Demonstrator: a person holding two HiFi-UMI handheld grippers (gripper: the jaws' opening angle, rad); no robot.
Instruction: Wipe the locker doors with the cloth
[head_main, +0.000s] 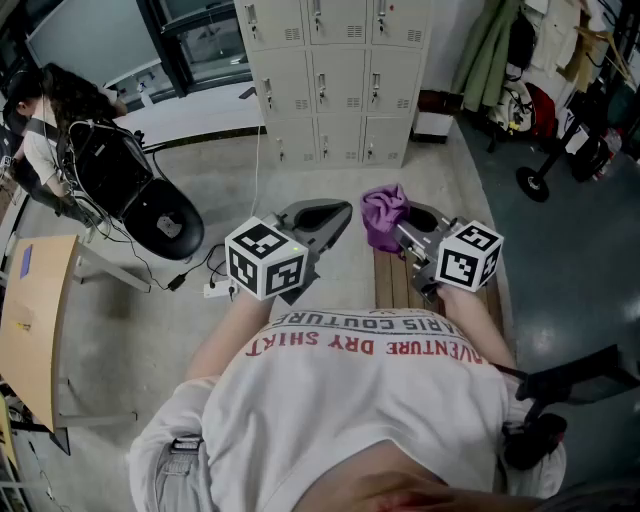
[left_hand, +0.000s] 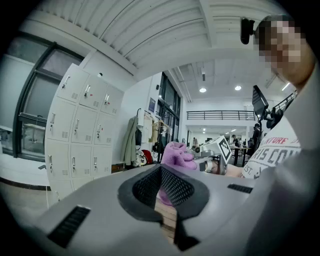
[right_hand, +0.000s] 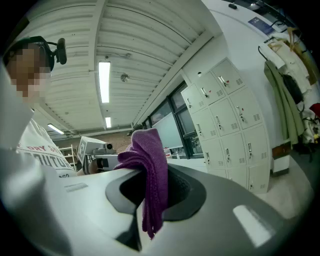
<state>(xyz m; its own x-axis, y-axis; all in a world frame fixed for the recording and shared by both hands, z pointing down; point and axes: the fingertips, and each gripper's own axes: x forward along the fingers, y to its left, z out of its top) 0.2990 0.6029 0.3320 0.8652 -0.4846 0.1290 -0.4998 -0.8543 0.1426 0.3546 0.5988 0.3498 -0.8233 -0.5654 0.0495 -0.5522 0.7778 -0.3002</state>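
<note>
Right gripper (right_hand: 154, 195) pinched the purple cloth (right_hand: 150, 157) tight; left gripper (left_hand: 163, 194) sat pressed together, empty.

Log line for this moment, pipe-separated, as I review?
right gripper: shut on purple cloth | left gripper: shut, empty | lockers: ahead, no contact

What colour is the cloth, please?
The cloth is purple; clearest in the right gripper view.
</note>
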